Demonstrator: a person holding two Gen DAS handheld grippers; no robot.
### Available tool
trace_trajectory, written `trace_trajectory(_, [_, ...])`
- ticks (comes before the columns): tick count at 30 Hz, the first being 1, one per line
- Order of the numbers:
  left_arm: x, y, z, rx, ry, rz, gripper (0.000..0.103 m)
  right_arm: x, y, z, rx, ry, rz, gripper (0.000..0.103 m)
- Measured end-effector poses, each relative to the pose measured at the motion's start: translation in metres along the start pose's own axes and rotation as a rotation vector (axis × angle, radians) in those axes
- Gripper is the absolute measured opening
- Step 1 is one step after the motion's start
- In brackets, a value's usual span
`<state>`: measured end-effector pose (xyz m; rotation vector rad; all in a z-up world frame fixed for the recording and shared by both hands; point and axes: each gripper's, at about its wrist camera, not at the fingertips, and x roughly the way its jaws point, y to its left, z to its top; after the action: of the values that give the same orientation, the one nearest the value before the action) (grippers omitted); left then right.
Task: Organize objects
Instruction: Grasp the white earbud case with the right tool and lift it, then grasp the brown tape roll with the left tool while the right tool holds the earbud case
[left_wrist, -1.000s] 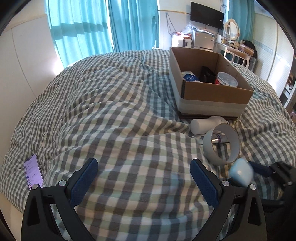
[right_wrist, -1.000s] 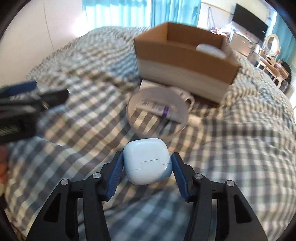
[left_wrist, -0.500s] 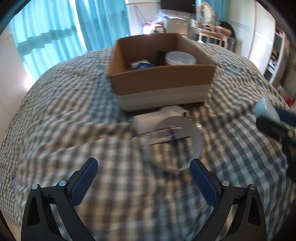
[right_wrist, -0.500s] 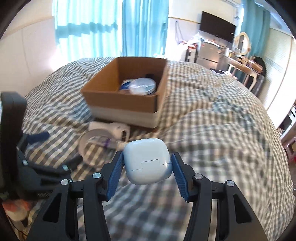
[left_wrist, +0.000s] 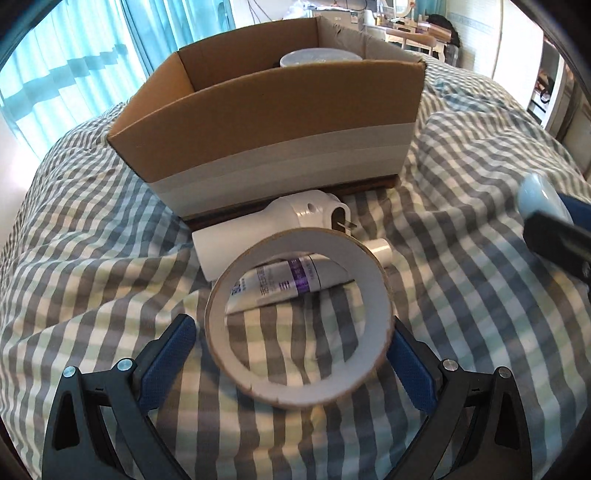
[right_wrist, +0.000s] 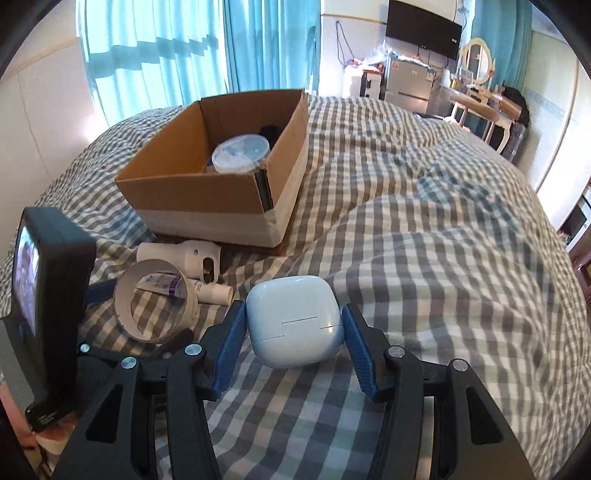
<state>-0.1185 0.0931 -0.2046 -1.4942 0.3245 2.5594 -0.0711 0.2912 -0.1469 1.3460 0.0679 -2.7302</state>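
Note:
A cardboard tape ring (left_wrist: 373, 280) stands on edge on the checked bedcover, right between the blue pads of my left gripper (left_wrist: 291, 360). The jaws are open and I see no squeeze on the ring. Through the ring shows a white and purple tube (left_wrist: 280, 282), and behind it lies a white bottle-like device (left_wrist: 258, 236). My right gripper (right_wrist: 293, 332) is shut on a pale blue earbud case (right_wrist: 293, 325), held above the bed to the right of the ring (right_wrist: 125, 306). An open cardboard box (right_wrist: 207, 199) sits beyond.
The box (left_wrist: 280, 122) holds a round lidded tub (right_wrist: 240, 153) and a dark item. The checked bedcover (right_wrist: 424, 258) spreads wide to the right. Blue curtains and a wall stand behind the bed; a fridge, a dresser and a mirror are at the far right.
My left gripper swung right and dropped onto the tape ring, which now stands between its jaws. My right gripper rose and drew back with the case still in it.

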Motion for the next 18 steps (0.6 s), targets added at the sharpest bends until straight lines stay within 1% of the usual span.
trace_trajectory(1, [0.002, 0.000, 0.001, -0.001, -0.004, 0.000, 0.102, 0.002, 0.000, 0.000, 0.002, 0.006, 0.002, 0.053])
trace_trajectory(3, [0.002, -0.002, 0.002, 0.003, -0.015, 0.006, 0.095, 0.005, 0.000, -0.002, 0.003, 0.015, 0.006, 0.053])
trace_trajectory(4, [0.002, -0.003, 0.003, 0.010, -0.016, 0.000, 0.088, 0.007, 0.001, -0.002, 0.003, 0.019, 0.005, 0.053])
trace_trajectory(5, [0.001, -0.004, 0.002, 0.014, -0.020, 0.004, 0.085, 0.008, 0.002, -0.003, 0.002, 0.019, 0.003, 0.053])
trace_trajectory(10, [-0.010, -0.004, 0.000, 0.006, -0.037, -0.029, 0.085, 0.003, 0.006, -0.007, -0.008, 0.006, -0.013, 0.053])
trace_trajectory(13, [-0.029, -0.001, -0.003, 0.011, -0.068, -0.030, 0.085, -0.010, 0.012, -0.008, -0.020, -0.021, -0.038, 0.053])
trace_trajectory(18, [-0.063, 0.013, -0.007, 0.000, -0.134, -0.043, 0.085, -0.034, 0.021, -0.011, -0.021, -0.062, -0.032, 0.053])
